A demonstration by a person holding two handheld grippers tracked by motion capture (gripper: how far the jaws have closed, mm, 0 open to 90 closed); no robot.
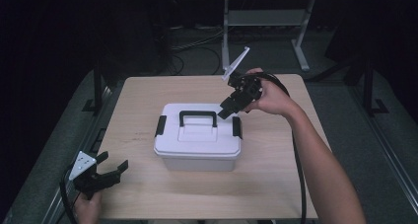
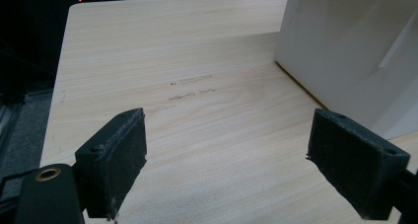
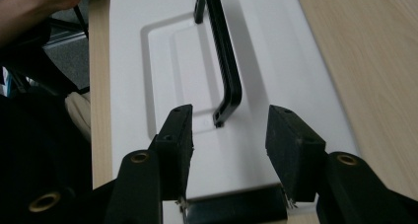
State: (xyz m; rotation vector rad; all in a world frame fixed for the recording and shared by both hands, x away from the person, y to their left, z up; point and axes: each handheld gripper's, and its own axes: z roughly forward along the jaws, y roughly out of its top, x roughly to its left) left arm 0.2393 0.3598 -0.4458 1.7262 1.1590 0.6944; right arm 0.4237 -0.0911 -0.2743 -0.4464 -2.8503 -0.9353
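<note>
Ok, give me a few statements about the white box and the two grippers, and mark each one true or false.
1. The white plastic box has its lid on. True.
2. The black carry handle is clamped in the right gripper. False: its jaws are open above the black latch at the box's right end.
3. The left gripper is open near the light wooden table's front left corner. True.
4. The left gripper is touching the box. False: it is apart from it.
</note>
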